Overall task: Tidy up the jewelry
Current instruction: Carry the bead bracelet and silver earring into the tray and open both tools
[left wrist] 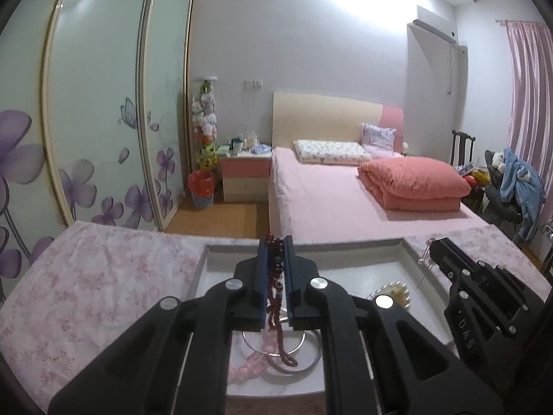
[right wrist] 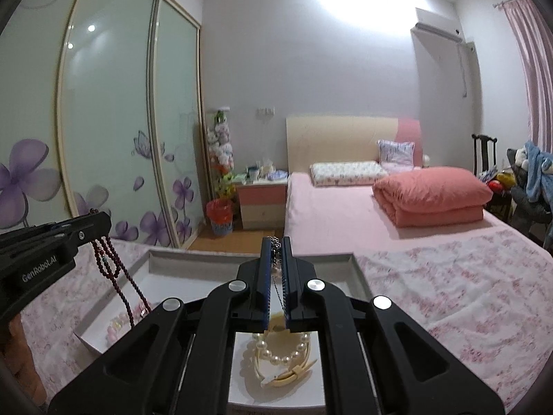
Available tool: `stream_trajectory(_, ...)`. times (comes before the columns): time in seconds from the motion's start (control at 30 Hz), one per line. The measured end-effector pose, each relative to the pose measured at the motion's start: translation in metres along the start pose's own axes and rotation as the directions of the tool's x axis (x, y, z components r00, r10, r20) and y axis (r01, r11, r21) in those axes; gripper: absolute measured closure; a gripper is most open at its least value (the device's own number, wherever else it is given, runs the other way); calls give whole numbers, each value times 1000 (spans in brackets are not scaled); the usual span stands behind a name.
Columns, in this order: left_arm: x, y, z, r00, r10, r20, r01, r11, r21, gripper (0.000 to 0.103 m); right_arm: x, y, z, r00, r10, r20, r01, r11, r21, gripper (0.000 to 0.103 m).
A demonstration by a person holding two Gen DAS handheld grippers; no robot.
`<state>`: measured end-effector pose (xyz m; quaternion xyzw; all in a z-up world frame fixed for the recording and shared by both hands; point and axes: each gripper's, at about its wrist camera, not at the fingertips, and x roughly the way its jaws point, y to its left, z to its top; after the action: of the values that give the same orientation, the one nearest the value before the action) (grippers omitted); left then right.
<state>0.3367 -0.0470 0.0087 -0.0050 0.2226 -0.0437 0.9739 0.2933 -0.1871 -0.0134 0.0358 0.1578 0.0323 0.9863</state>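
While both tools hang over a white tray (left wrist: 376, 247) on the floral bed, the left tool (left wrist: 275, 242) is clamped on dark red beads (left wrist: 276, 276) and the right tool (right wrist: 275, 242) on a thin chain (right wrist: 275, 252). Both strands look light, limp and tangle-prone; grip mid-strand. Pearls (right wrist: 283, 352) and a bangle (left wrist: 276, 356) below are partly hidden.

Red beads (left wrist: 276, 269) (pinched) over tray (left wrist: 408, 252)

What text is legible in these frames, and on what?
"GenRobot.AI", white print on the side of the left gripper, right wrist view.
"DAS", partial white letters seen rotated on the right gripper body, left wrist view; the rest is cut off.
Items on the nightstand: too small to read.
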Motion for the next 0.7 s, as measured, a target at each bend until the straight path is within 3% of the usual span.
stream_trajectory(0.1, 9, 4, -8, 999, 8, -33, -8, 1000, 0, 88, 5, 1, -3, 999, 6, -32, -6, 1000, 2, 97)
stream_trajectory(0.17, 12, 7, -11, 999, 17, -42, -17, 1000, -3, 73, 6, 3, -5, 999, 6, -50, -6, 1000, -1, 97)
stream_trajectory(0.57, 16, 14, -18, 997, 43, -67, -45, 999, -16, 63, 36, 6, -13, 976, 46, -211, -42, 999, 26, 97)
stream_trajectory(0.63, 14, 14, -19, 997, 45, -69, -46, 999, -16, 62, 36, 7, -14, 974, 58, -219, -52, 998, 33, 93)
stream_trajectory(0.7, 11, 14, -19, 997, 45, -68, -46, 999, -14, 61, 33, 8, -13, 975, 59, -214, -54, 998, 31, 79)
